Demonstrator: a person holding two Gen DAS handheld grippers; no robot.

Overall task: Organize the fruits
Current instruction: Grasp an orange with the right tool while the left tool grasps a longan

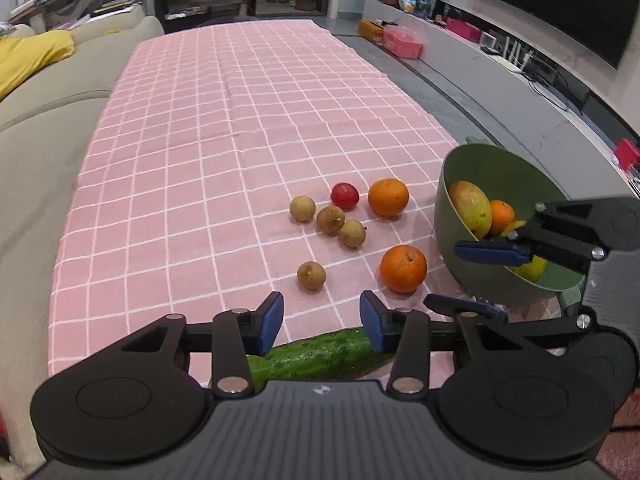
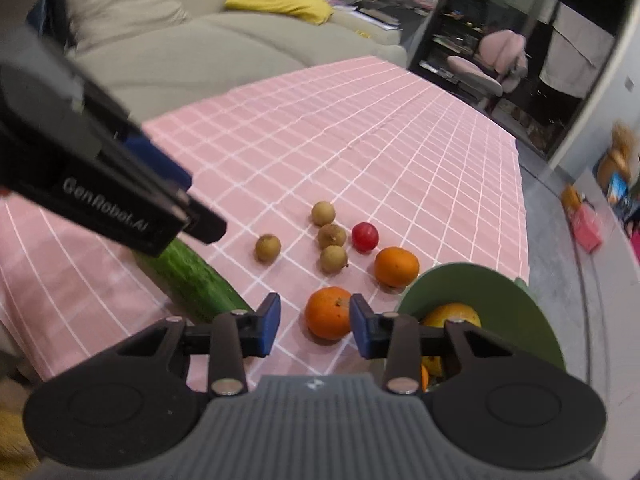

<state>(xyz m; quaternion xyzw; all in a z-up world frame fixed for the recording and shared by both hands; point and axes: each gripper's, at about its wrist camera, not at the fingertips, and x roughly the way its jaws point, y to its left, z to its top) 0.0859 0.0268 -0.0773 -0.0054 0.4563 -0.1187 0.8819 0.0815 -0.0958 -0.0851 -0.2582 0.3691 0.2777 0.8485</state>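
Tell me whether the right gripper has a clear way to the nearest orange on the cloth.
Probably yes. The right gripper is open and the nearest orange sits just ahead between its fingers, with bare pink tablecloth around it. The green bowl stands close on one side, the cucumber lies apart.

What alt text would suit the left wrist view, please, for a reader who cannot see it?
The open left claw hovers over a cucumber on a pink checked tablecloth. Beyond lie two oranges, four small brown fruits and one red fruit; at right, a green bowl holds more fruit.
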